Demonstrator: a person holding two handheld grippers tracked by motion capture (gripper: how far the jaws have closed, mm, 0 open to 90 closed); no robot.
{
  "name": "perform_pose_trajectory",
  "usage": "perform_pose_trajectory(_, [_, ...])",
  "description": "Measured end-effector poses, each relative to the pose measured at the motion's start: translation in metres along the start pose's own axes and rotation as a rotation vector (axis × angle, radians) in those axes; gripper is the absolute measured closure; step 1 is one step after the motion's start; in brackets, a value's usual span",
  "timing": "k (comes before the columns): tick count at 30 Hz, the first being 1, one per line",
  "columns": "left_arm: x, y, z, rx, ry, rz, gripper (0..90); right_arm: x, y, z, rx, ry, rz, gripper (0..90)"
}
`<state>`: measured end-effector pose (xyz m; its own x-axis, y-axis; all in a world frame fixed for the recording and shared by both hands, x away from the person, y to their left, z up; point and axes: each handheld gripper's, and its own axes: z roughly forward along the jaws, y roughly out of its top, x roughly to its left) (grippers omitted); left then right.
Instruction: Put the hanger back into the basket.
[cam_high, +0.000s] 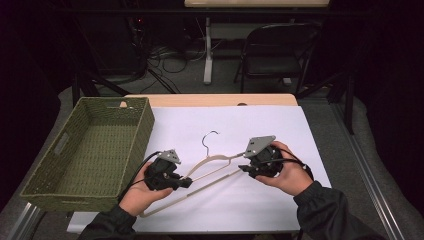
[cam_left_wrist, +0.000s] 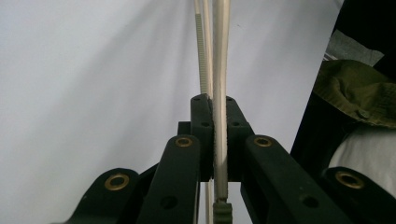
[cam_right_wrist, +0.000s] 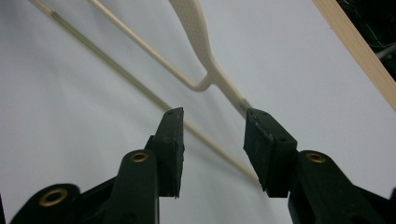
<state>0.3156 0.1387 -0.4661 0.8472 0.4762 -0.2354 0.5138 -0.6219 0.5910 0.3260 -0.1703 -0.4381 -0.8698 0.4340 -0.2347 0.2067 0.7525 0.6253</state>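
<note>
High view first: a cream hanger (cam_high: 210, 167) lies on a white sheet (cam_high: 280, 130) covering a pale wooden table (cam_high: 210, 99), with a green woven basket (cam_high: 50, 187) at the sheet's left edge, empty as far as I can see. The left gripper (cam_high: 186, 183) sits over the hanger's lower left arm, and the right gripper (cam_high: 242, 169) is at the hanger's right end; both hands hold their tools low over the sheet. Beyond the table the room is dark, with a black folding chair (cam_high: 272, 55), a white desk leg (cam_high: 208, 50) and loose cables (cam_high: 170, 57) on a grey floor. Left gripper view: the jaws are closed tight on the hanger (cam_left_wrist: 220, 93), its rods running straight up between the pads, so that side has its hold. A bit of olive cloth (cam_left_wrist: 359, 91) shows off the sheet's edge at right. Right gripper view: the jaws stand well apart and grip nothing, with the hanger (cam_right_wrist: 196, 28) just ahead and its end reaching in toward the right-hand pad. My guess is the job is at an early stage: 1 grip is made, the 2nd is lined up but not closed, and the hanger looks to be resting on the sheet, well apart from the basket's inside.
</note>
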Motion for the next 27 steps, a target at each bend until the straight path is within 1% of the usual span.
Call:
perform_pose_trajectory(1, [0.0, 0.001, -0.003, -0.006, 0.016, 0.002, 86.9, -0.001, -0.002, 0.0, 0.004, -0.002, 0.002, 57.8])
perform_pose_trajectory(6, [0.001, 0.0, -0.007, -0.029, 0.014, -0.013, 86.9, -0.002, -0.004, 0.0, 0.006, 0.0, 0.007, 57.8])
perform_pose_trajectory(7, [0.002, 0.0, -0.008, -0.03, 0.021, -0.012, 86.9, -0.002, -0.005, 0.0, 0.011, -0.005, 0.009, 57.8])
perform_pose_trajectory(8, [0.002, 0.0, -0.009, -0.039, 0.018, -0.014, 86.9, -0.002, -0.005, -0.001, 0.029, -0.005, 0.005, 57.8])
perform_pose_trajectory(9, [0.002, 0.0, -0.011, -0.048, 0.014, -0.016, 86.9, -0.002, -0.006, 0.001, -0.002, -0.005, 0.01, 57.8])
perform_pose_trajectory(12, [0.003, -0.001, -0.015, -0.062, 0.023, -0.025, 86.9, -0.002, -0.006, 0.001, 0.01, -0.002, 0.007, 57.8])
perform_pose_trajectory(13, [0.003, -0.001, -0.018, -0.072, 0.027, -0.03, 86.9, -0.002, -0.006, -0.001, 0.038, -0.004, 0.005, 57.7])
perform_pose_trajectory(14, [0.004, -0.001, -0.019, -0.077, 0.026, -0.036, 86.9, -0.002, -0.007, 0.001, 0.017, -0.004, 0.009, 57.7])
perform_pose_trajectory(15, [0.004, -0.001, -0.023, -0.084, 0.034, -0.037, 86.9, -0.002, -0.008, 0.001, 0.027, -0.007, 0.009, 57.6])
perform_pose_trajectory(16, [0.004, -0.001, -0.023, -0.084, 0.034, -0.037, 86.9, -0.002, -0.008, 0.001, 0.027, -0.007, 0.009, 57.6])
perform_pose_trajectory(17, [0.004, -0.001, -0.026, -0.088, 0.036, -0.046, 86.9, -0.002, -0.009, 0.002, 0.019, 0.005, 0.011, 57.4])
perform_pose_trajectory(20, [0.003, -0.001, -0.034, -0.1, 0.05, -0.066, 86.9, -0.001, -0.009, 0.003, 0.024, 0.006, 0.017, 57.3])
perform_pose_trajectory(21, [0.002, -0.001, -0.039, -0.108, 0.061, -0.077, 86.9, -0.001, -0.01, 0.003, 0.023, 0.01, 0.016, 57.2])
perform_pose_trajectory(22, [0.002, -0.001, -0.039, -0.108, 0.061, -0.077, 86.9, -0.001, -0.01, 0.003, 0.023, 0.01, 0.016, 57.2])
perform_pose_trajectory(23, [0.002, 0.001, -0.045, -0.11, 0.07, -0.087, 86.9, -0.001, -0.01, 0.002, 0.025, 0.01, 0.013, 57.1])
perform_pose_trajectory(24, [0.002, 0.001, -0.045, -0.11, 0.07, -0.087, 86.9, -0.001, -0.01, 0.002, 0.025, 0.01, 0.013, 57.1])
perform_pose_trajectory(25, [0.001, 0.002, -0.052, -0.113, 0.088, -0.097, 86.9, -0.002, -0.011, 0.002, 0.028, 0.015, 0.018, 57.0])
perform_pose_trajectory(26, [0.001, 0.002, -0.052, -0.113, 0.088, -0.097, 86.9, -0.002, -0.011, 0.002, 0.028, 0.015, 0.018, 57.0])
perform_pose_trajectory(27, [0.0, 0.003, -0.057, -0.115, 0.095, -0.101, 86.9, -0.003, -0.012, 0.002, 0.036, 0.013, 0.02, 56.6])
